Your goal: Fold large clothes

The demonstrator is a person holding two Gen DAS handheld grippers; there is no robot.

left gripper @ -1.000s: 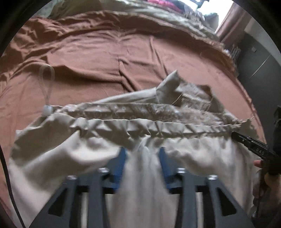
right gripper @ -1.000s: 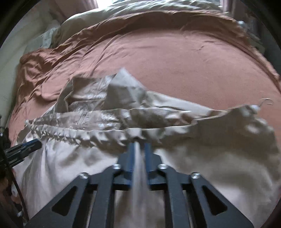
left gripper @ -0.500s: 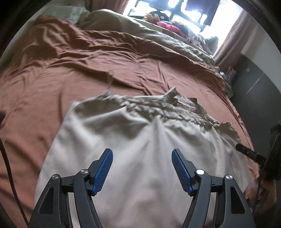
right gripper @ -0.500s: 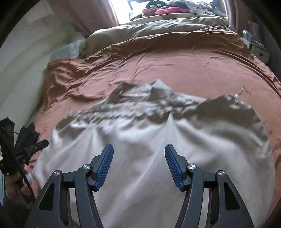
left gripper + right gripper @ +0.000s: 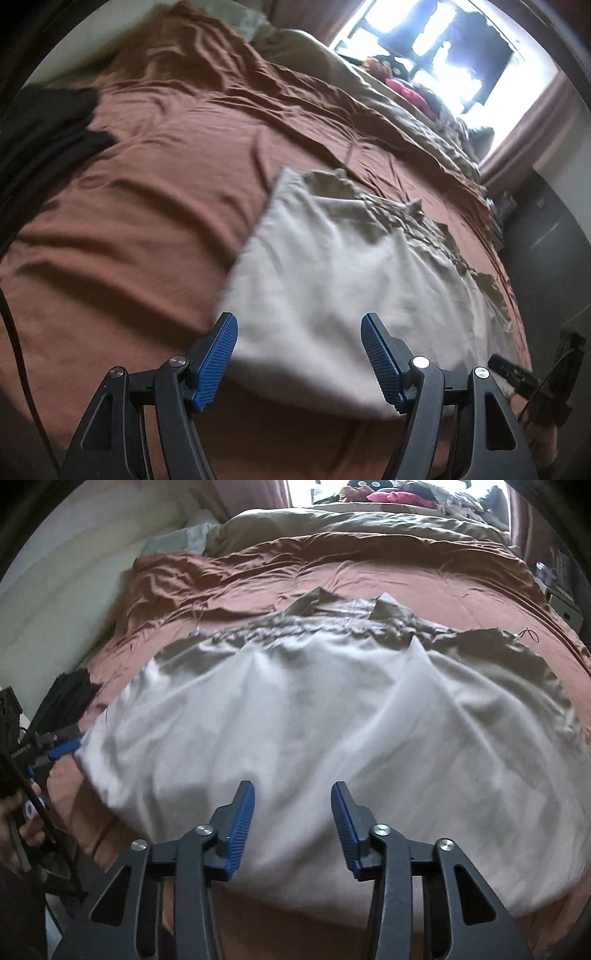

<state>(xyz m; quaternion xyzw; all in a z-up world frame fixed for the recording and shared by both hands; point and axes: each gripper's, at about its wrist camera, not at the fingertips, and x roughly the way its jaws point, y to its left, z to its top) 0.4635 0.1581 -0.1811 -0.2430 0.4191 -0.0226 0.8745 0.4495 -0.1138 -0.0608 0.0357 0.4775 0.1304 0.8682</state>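
Rumpled rust-brown bedspread (image 5: 369, 576) filling a bright-windowed bedroom, carrying a pale beige garment (image 5: 314, 709), left gripper (image 5: 299, 354) gaping wide and holding nothing, right gripper (image 5: 293, 823) narrowing, gripping nothing.

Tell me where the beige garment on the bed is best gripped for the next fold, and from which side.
Probably the beige garment at its near folded edge, approached from the near bedside: that edge lies smooth and closest to both grippers, while the far gathered waistband is bunched. The right gripper, closing, holds nothing.
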